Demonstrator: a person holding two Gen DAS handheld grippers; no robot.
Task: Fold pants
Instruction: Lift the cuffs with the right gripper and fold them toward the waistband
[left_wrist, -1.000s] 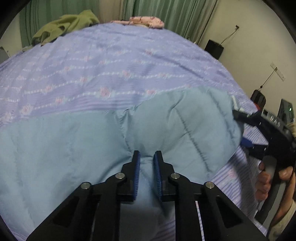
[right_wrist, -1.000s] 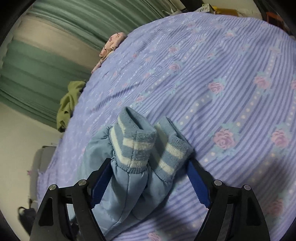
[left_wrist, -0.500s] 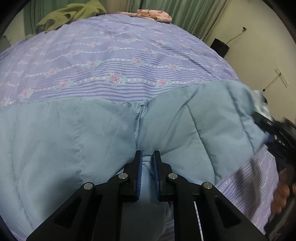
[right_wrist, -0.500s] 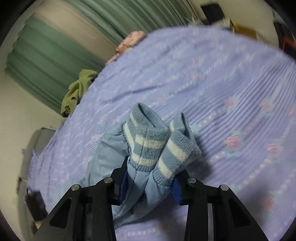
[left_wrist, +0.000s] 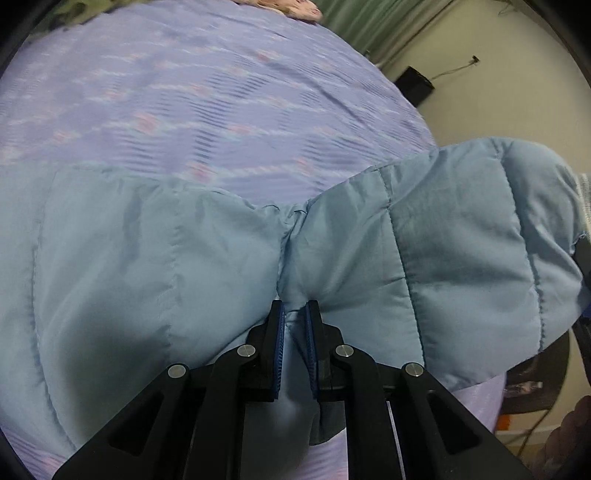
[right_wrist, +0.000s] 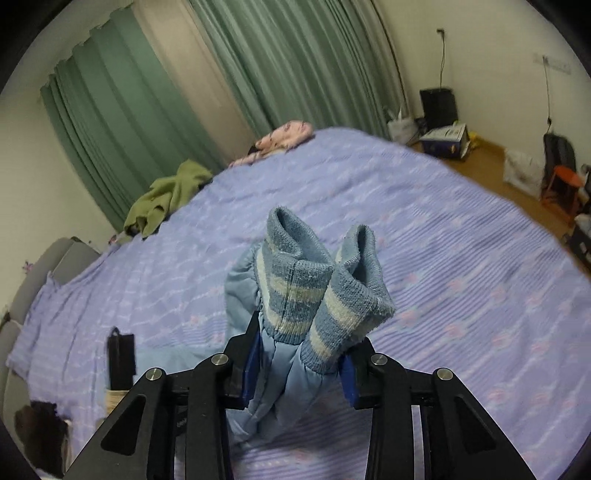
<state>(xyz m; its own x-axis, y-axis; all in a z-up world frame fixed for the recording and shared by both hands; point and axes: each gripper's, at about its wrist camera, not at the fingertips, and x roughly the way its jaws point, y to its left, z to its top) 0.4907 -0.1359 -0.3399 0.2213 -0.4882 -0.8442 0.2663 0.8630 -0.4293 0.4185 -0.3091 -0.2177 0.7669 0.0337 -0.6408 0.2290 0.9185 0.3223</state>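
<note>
Light blue quilted pants (left_wrist: 155, 266) lie spread on the purple bed. My left gripper (left_wrist: 295, 314) is shut on the pants fabric near the crotch seam. My right gripper (right_wrist: 299, 354) is shut on both pant legs just below their striped knit cuffs (right_wrist: 314, 291), which stick up above the fingers, lifted off the bed. In the left wrist view the leg end (left_wrist: 480, 229) rises at the right, folded over toward the body of the pants.
The purple rose-striped bedspread (right_wrist: 461, 258) covers the bed. A green garment (right_wrist: 166, 195) and a pink garment (right_wrist: 284, 136) lie at its far edge by green curtains (right_wrist: 277, 66). Bags, a box and an orange stool (right_wrist: 561, 184) stand on the floor right.
My right gripper closed on the two pant legs and lifted the cuffs up off the bed. My left gripper stayed shut on the fabric; the leg end rose at the right.
</note>
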